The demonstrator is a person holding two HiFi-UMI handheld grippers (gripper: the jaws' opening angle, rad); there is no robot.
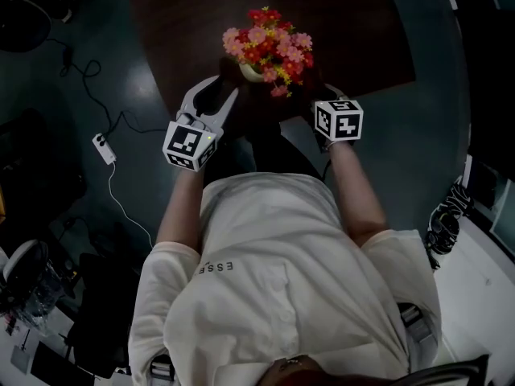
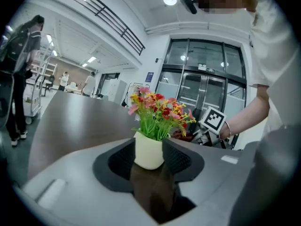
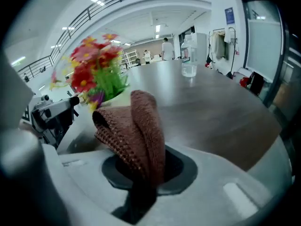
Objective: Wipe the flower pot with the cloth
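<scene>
A cream flower pot (image 1: 251, 72) with red, pink and yellow flowers (image 1: 269, 43) stands on the dark round table (image 1: 362, 30). My left gripper (image 1: 221, 88) sits just left of it, low and nearly level. In the left gripper view the pot (image 2: 149, 150) shows between the black pads (image 2: 123, 160), and the left gripper (image 2: 149, 158) is open a little, with no clear press on the pot. My right gripper (image 1: 315, 103) is right of the flowers, pointing down. It (image 3: 141, 171) is shut on a brown knitted cloth (image 3: 136, 131), which folds up out of the jaws beside the pot (image 3: 111, 97).
A clear water bottle (image 3: 189, 55) stands far back on the table. A white power strip (image 1: 105, 149) and cables lie on the floor at the left. Bags and gear sit at the lower left. People stand far off in the hall.
</scene>
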